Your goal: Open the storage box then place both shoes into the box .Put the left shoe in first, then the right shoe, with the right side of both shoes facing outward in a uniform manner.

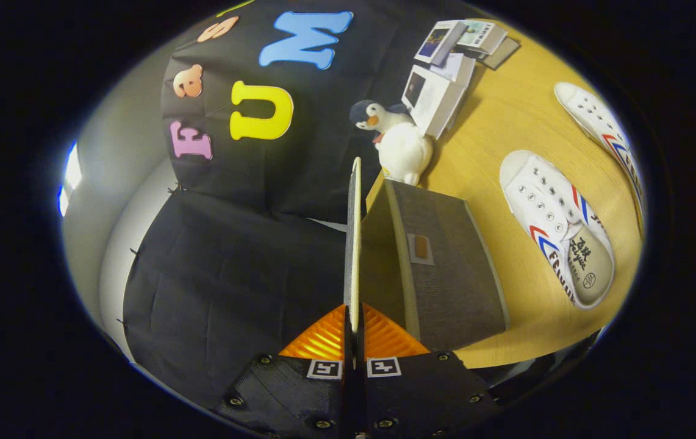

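Evidently mid-way through the opening step. From the gripper view: tongs clenched on the thin lid flap of the grey fabric storage box, both fingers pressed against the flap's two faces, flap running edge-on straight ahead of the fingertips. Camera rolled well over, so worktop and booth wall appear tipped sideways. Flap lifted away from the box body, a gap showing between flap and box; box itself standing on the wooden worktop just beside the tongs, small label patch on its facing side. Inside of the box not visible from here, so no telling whether anything lies in it, though both shoes plainly outside.

Nearer white sneaker with red and blue side stripes lying on the worktop beyond the box, sole down, opening turned toward the camera. Second white sneaker farther off, apart from the first, partly cut by the fisheye curve; which is left and which right hard to say with certainty. Plush penguin just past the far end of the box, stack of small cartons behind it.

Judged progress: lid being raised, opening likely not finished; left shoe, then right shoe, both yet to be placed with right sides outward
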